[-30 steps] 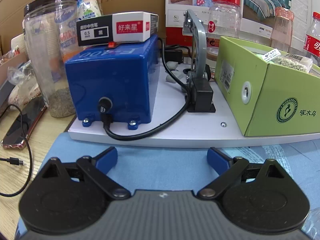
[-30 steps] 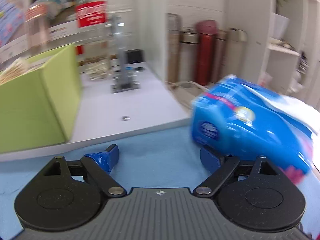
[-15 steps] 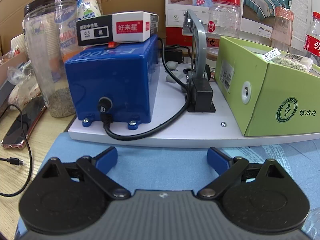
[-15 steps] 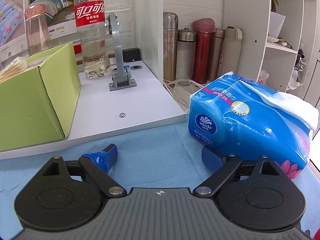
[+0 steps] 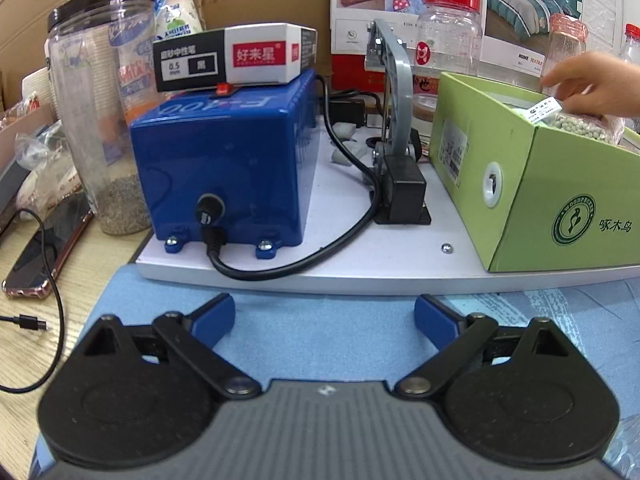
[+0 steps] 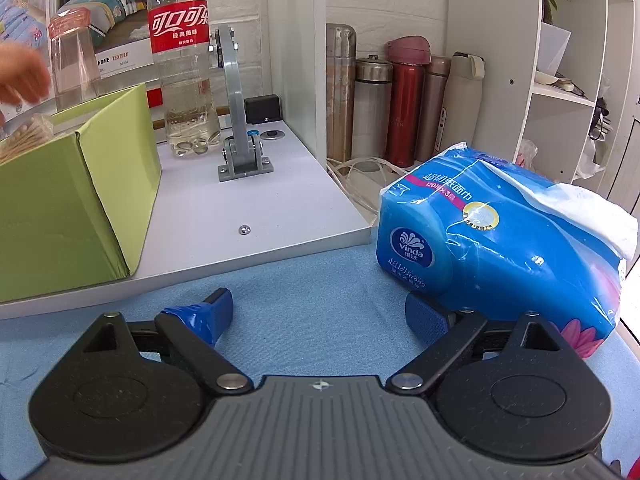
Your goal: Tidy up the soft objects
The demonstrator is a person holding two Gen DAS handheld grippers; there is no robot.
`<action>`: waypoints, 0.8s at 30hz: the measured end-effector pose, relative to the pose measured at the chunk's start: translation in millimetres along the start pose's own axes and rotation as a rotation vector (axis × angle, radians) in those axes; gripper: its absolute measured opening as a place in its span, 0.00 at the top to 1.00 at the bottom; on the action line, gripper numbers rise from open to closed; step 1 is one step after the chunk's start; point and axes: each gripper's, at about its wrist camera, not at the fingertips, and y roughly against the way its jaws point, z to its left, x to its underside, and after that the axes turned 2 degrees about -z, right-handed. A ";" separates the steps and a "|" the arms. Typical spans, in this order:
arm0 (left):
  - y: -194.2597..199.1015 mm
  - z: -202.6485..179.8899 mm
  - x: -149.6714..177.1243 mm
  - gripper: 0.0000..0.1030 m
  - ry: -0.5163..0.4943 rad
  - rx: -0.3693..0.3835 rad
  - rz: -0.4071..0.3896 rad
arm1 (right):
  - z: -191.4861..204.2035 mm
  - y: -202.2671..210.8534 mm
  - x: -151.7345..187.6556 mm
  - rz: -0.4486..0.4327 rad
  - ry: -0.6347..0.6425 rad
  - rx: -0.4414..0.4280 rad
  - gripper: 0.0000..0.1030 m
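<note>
The tissue pack (image 6: 500, 248), glossy blue plastic with white tissue bulging from its torn far end, lies on the blue mat (image 6: 312, 280) just right of the right claw (image 6: 320, 314), whose jaws are opening, empty. The left claw (image 5: 324, 322) stands apart, empty too.

"Vinda" on tissue pack (image 6: 500, 248)

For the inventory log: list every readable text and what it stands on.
"0.5 mm", "好来星": pen box
"啄木鸟", "WOODPECKER" logo: green box
"HOME TEXTILE": poster
"可口可乐": bottle
"Vinda", "Strong", "120": tissue pack
Upside-down raised lettering on blue unit: unreadable.
</note>
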 end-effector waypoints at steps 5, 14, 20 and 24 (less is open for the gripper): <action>0.2 0.0 0.2 0.07 0.000 0.000 0.000 | -0.2 -0.2 -0.1 0.000 0.000 -0.001 0.21; 0.1 -0.1 0.1 0.07 0.000 -0.001 0.000 | -0.4 -0.6 -0.1 0.000 0.000 -0.002 0.20; 0.1 -0.2 0.1 0.07 0.000 -0.002 0.000 | 0.0 -0.8 0.3 0.001 -0.001 -0.002 0.20; 0.1 -0.2 0.0 0.07 0.000 -0.002 0.000 | 0.2 -1.0 0.5 0.001 -0.001 -0.002 0.20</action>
